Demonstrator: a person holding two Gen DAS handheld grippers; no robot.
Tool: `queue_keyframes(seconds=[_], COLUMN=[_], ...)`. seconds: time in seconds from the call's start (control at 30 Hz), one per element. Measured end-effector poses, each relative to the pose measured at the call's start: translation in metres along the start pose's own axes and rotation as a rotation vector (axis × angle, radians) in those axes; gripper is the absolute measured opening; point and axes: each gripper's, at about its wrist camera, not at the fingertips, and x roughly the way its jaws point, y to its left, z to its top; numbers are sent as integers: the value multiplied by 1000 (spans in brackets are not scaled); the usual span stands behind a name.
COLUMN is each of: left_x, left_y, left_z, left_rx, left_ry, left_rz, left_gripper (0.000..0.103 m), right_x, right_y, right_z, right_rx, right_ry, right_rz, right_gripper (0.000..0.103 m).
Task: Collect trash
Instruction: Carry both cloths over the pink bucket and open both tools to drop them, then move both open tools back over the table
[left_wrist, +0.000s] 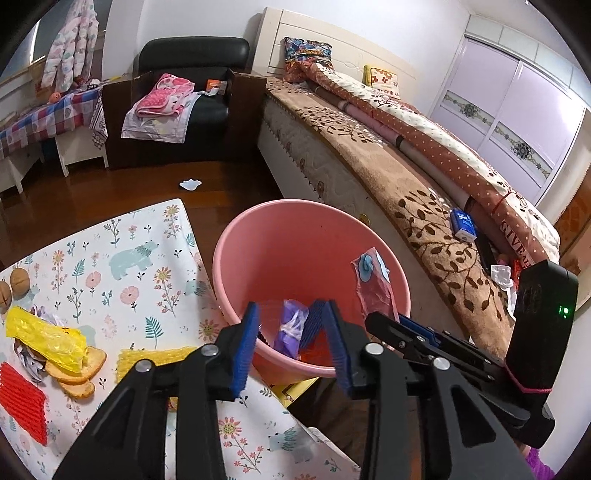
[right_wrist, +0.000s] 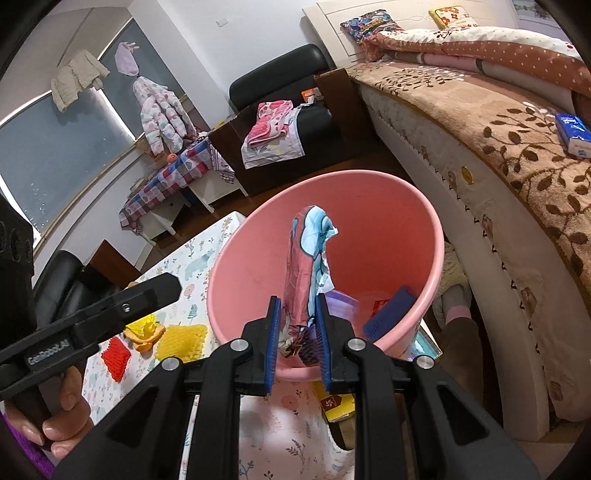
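A pink bucket (left_wrist: 295, 251) (right_wrist: 376, 229) stands beside the flowered table (left_wrist: 129, 258). My left gripper (left_wrist: 291, 310) hangs open over its near rim. Past the left gripper's fingers a purple wrapper (left_wrist: 290, 328) (right_wrist: 345, 302) sits loose inside the bucket, blurred in the right wrist view, with a blue ribbed piece (right_wrist: 391, 314) and something red beside it. My right gripper (right_wrist: 297, 299) (left_wrist: 388, 321) is shut on a pink and light-blue wrapper (right_wrist: 306, 254) (left_wrist: 373, 280), held upright above the bucket. On the table lie a yellow wrapper (left_wrist: 44, 336), a red ribbed piece (left_wrist: 22, 402) and a yellow ribbed piece (left_wrist: 147, 358).
Bread slices (left_wrist: 77, 369) and walnuts (left_wrist: 20, 280) lie on the table too. A bed (left_wrist: 369, 166) with a blue tissue pack (left_wrist: 463, 223) runs along the right. A white scrap (left_wrist: 190, 183) lies on the wooden floor before a black armchair (left_wrist: 207, 110). A hand (right_wrist: 62, 410) grips the left gripper's handle.
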Motion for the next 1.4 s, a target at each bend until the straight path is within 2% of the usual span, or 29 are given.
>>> queue_keyframes(seconds=[0.03, 0.2, 0.27, 0.67, 0.93, 1.17, 1.4], left_x=[-1, -12, -18, -55, -88, -115, -143], left_y=[0, 5, 8, 33, 60, 92, 142], left_z=[-1, -2, -3, -9, -19, -39, -81], left_rx=[0, -5, -7, -76, -134, -189, -274], left_ry=[-1, -24, -34, -84, -133, -162, -161], left_rz=[1, 2, 6, 28, 74, 154, 280], left_gripper=[37, 39, 41, 42, 44, 46, 49], right_x=[1, 2, 2, -9, -19, -19, -12], right_y=[0, -1, 1, 21, 40, 63, 87], right_z=[0, 1, 2, 4, 0, -7, -18], right_rx=[0, 12, 10, -52, -97, -152, -205], right_ry=[1, -3, -6, -40, -58, -45, -11], right_rz=[-6, -17, -18, -13, 11, 50, 98], right_gripper=[19, 34, 36, 36, 36, 36, 36])
